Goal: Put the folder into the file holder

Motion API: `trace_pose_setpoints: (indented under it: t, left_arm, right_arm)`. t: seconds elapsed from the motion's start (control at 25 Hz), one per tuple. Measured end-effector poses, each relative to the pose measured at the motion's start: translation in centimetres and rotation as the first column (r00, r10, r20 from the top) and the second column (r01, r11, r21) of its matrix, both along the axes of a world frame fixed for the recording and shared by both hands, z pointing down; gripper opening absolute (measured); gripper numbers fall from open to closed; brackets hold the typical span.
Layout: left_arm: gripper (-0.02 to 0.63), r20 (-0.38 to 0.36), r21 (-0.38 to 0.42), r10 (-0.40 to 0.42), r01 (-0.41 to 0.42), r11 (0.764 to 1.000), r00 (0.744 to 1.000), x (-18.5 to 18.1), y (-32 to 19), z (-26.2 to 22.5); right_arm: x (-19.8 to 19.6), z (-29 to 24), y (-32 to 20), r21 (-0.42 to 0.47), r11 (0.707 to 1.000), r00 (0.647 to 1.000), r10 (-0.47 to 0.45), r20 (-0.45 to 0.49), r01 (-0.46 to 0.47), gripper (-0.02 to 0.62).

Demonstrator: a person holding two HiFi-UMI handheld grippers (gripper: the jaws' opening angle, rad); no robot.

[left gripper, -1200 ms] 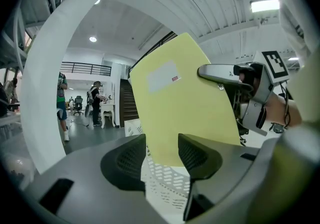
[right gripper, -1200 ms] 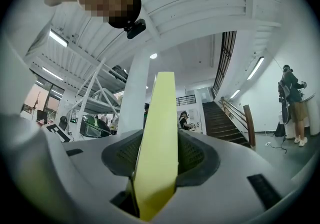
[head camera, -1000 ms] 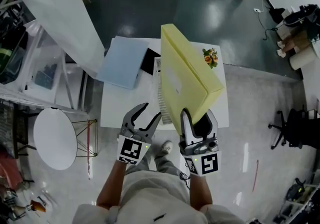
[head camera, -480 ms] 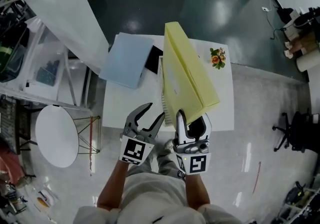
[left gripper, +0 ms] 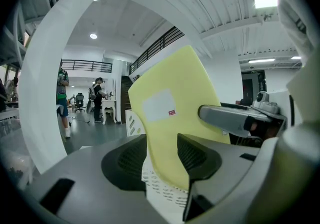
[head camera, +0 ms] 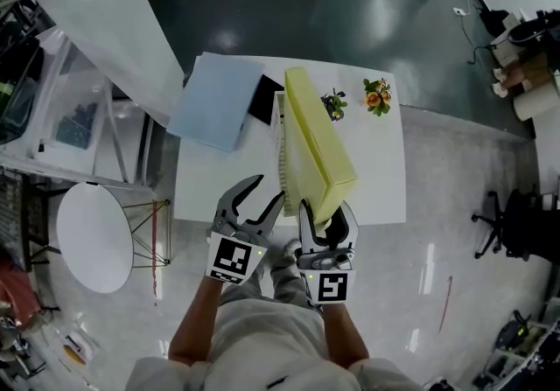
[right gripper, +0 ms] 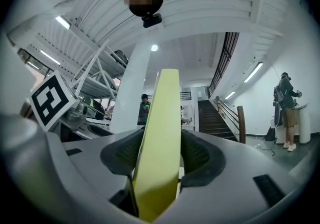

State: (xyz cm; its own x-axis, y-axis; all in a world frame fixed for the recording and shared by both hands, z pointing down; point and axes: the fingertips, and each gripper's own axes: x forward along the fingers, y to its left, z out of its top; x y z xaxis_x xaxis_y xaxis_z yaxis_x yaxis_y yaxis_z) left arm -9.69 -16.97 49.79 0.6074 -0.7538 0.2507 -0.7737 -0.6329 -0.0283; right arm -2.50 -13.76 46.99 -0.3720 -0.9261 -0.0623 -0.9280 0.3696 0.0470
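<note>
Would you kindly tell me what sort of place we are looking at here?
Probably a large open office or lab hall: a staircase, a railed mezzanine, an office chair on the polished floor.

folder (head camera: 319, 149): pale yellow, smooth, matt; card or plastic, cannot tell
file holder (head camera: 283, 172): white perforated sheet
table (head camera: 210, 188): white, smooth, matt
floor (head camera: 350, 13): dark, glossy, mirrors lamps
left gripper (head camera: 267, 190) jaws: grey matt plastic, ribbed pads

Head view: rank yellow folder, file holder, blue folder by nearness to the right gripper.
1. yellow folder, between the right gripper's jaws, which have just been opening.
2. file holder, just left of it.
3. blue folder, table's far-left corner.
</note>
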Motion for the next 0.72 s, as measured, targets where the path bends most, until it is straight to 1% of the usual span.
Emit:
trace_pose_setpoints:
  t: [0.12, 0.24, 0.4, 0.52, 0.72]
  left_arm:
    - [0.205, -0.011, 0.004, 0.003, -0.003, 1.0, 1.0, 0.0, 0.0, -0.2]
    - [0.204, -0.022, 0.011, 0.012, -0.011, 1.0, 1.0, 0.0, 0.2, -0.7]
    - [0.204, -0.033, 0.018, 0.016, -0.016, 1.0, 0.999, -0.1, 0.2, -1.2]
    - [0.204, -0.038, 0.019, 0.015, -0.014, 1.0, 0.999, -0.2, 0.3, -1.4]
    - [0.205, -0.046, 0.015, 0.013, -0.012, 1.0, 0.999, -0.4, 0.4, -1.5]
  right_arm:
    - [0.2, -0.3, -0.4, -0.06, 0.998, 0.999, -0.007, -0.054, 0.004, 0.213]
    - [0.0, -1.5, -0.5, -0.098, 0.995, 0.996, -0.03, -0.085, 0.021, 0.22]
    - [-0.6, -3.3, -1.4, -0.182, 0.982, 0.985, -0.075, -0.155, 0.047, 0.225]
    - [-1.2, -3.8, -1.7, -0.262, 0.962, 0.973, -0.129, -0.19, 0.076, 0.236]
    - [-0.9, -4.7, -2.4, -0.339, 0.94, 0.97, -0.108, -0.216, 0.029, 0.242]
